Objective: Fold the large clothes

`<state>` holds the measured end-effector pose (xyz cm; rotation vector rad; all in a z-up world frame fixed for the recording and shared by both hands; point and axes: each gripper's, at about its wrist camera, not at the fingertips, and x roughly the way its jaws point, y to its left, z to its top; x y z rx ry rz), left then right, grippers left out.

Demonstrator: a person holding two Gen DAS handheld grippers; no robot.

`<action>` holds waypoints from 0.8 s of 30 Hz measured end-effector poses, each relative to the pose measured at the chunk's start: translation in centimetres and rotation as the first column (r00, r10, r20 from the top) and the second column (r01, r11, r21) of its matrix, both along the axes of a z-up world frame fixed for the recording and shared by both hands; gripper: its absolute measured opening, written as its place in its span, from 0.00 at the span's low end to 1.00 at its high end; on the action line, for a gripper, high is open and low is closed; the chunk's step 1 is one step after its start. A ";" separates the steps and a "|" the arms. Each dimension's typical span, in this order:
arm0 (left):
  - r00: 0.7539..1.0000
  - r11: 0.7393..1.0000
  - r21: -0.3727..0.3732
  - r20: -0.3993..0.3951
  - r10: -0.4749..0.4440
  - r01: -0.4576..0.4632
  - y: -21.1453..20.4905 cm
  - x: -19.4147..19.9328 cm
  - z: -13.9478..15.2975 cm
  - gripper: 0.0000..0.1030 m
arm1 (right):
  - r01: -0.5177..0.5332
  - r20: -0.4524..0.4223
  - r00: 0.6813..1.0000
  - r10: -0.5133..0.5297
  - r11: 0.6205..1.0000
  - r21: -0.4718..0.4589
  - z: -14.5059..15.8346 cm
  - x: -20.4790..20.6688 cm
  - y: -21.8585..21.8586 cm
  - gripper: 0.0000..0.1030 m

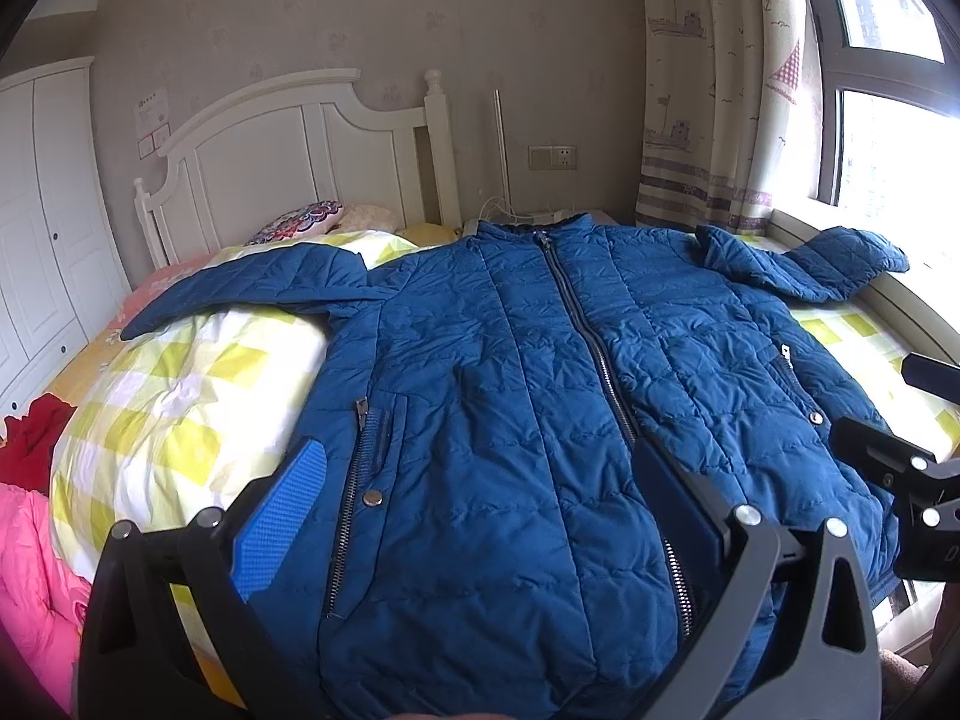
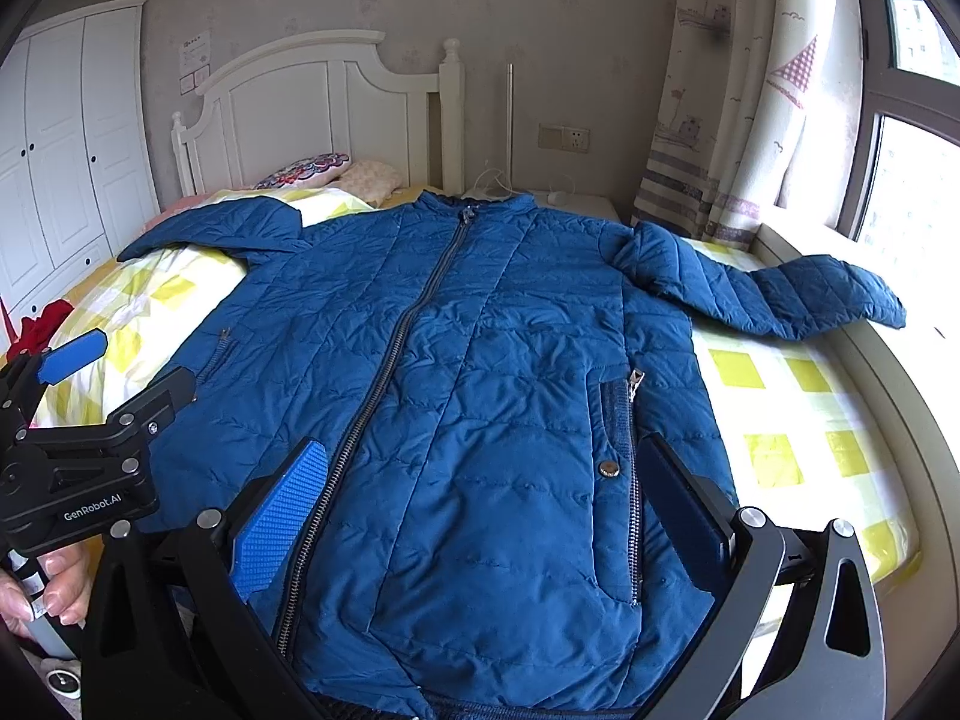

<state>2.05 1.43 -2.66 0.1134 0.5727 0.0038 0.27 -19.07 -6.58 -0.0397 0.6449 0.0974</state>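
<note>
A blue quilted jacket (image 1: 528, 372) lies flat and zipped on the bed, front up, collar toward the headboard, both sleeves spread out. It also shows in the right wrist view (image 2: 480, 372). My left gripper (image 1: 480, 480) is open above the jacket's lower left part, near the hem. My right gripper (image 2: 480, 480) is open above the lower right part, near the hem. Neither holds anything. The right gripper shows at the right edge of the left wrist view (image 1: 888, 456), and the left gripper at the left edge of the right wrist view (image 2: 114, 384).
The bed has a yellow-and-white checked cover (image 1: 180, 384) and a white headboard (image 1: 288, 150). Pillows (image 1: 300, 222) lie at its head. Pink clothes (image 1: 30, 576) and a red garment (image 1: 30, 438) lie at the left. A window ledge (image 2: 900, 372) and curtain (image 2: 720, 120) are at the right, white wardrobes (image 2: 60, 138) at the left.
</note>
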 end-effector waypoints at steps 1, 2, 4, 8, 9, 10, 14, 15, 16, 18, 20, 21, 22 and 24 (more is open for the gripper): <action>1.000 1.000 0.004 -0.003 0.003 -0.003 0.0 0.2 -0.1 0.98 | 0.003 -0.005 1.000 -0.003 1.000 0.002 -0.2 0.2 -0.2 0.96; 1.000 1.000 0.010 -0.007 0.009 -0.008 0.0 0.4 -0.2 0.98 | 0.007 -0.008 1.000 -0.007 1.000 0.003 -0.3 0.3 -0.2 0.96; 1.000 1.000 0.021 -0.012 0.021 -0.021 0.0 0.7 -0.3 0.98 | 0.020 -0.018 1.000 -0.019 1.000 0.009 -0.6 0.7 -0.7 0.96; 0.999 0.998 0.038 -0.018 0.048 -0.047 0.4 1.6 -0.8 0.98 | 0.062 -0.044 0.997 -0.062 0.998 0.017 -1.5 2.2 -2.2 0.96; 0.998 0.998 0.040 -0.023 0.051 -0.050 0.5 1.8 -0.9 0.98 | 0.080 -0.055 0.995 -0.079 0.997 0.022 -1.9 2.7 -2.7 0.96; 0.998 0.998 0.042 -0.030 0.055 -0.054 0.6 2.2 -1.1 0.98 | 0.093 -0.065 0.994 -0.091 0.995 0.027 -2.1 3.1 -3.2 0.96; 0.996 0.997 0.048 -0.050 0.069 -0.067 0.9 3.5 -1.6 0.98 | 0.155 -0.103 0.983 -0.150 0.987 0.045 -3.3 4.8 -5.6 0.96; 0.996 0.996 0.051 -0.054 0.073 -0.070 1.0 3.9 -1.7 0.98 | 0.167 -0.110 0.981 -0.161 0.984 0.053 -3.6 5.1 -6.1 0.96; 0.995 0.996 0.054 -0.058 0.078 -0.074 1.2 4.3 -1.9 0.98 | 0.185 -0.119 0.977 -0.177 0.981 0.060 -3.9 5.5 -6.7 0.96; 0.994 0.995 0.055 -0.073 0.086 -0.082 1.4 5.2 -2.2 0.98 | 0.210 -0.134 0.970 -0.201 0.976 0.062 -4.3 6.1 -7.8 0.96; 0.992 0.995 0.055 -0.092 0.092 -0.087 1.5 6.1 -2.6 0.98 | 0.239 -0.145 0.963 -0.228 0.969 0.063 -4.7 6.8 -9.0 0.96; 0.990 0.994 0.057 -0.104 0.095 -0.090 1.6 6.6 -2.9 0.98 | 0.253 -0.149 0.959 -0.242 0.965 0.062 -4.9 7.2 -9.6 0.96; 0.989 0.994 0.059 -0.116 0.096 -0.090 1.6 7.2 -3.2 0.98 | 0.270 -0.154 0.954 -0.258 0.961 0.062 -5.1 7.7 -10.3 0.96; 0.986 0.994 0.067 -0.136 0.100 -0.091 1.7 8.3 -3.7 0.98 | 0.296 -0.162 0.945 -0.283 0.954 0.058 -5.2 8.7 -11.5 0.96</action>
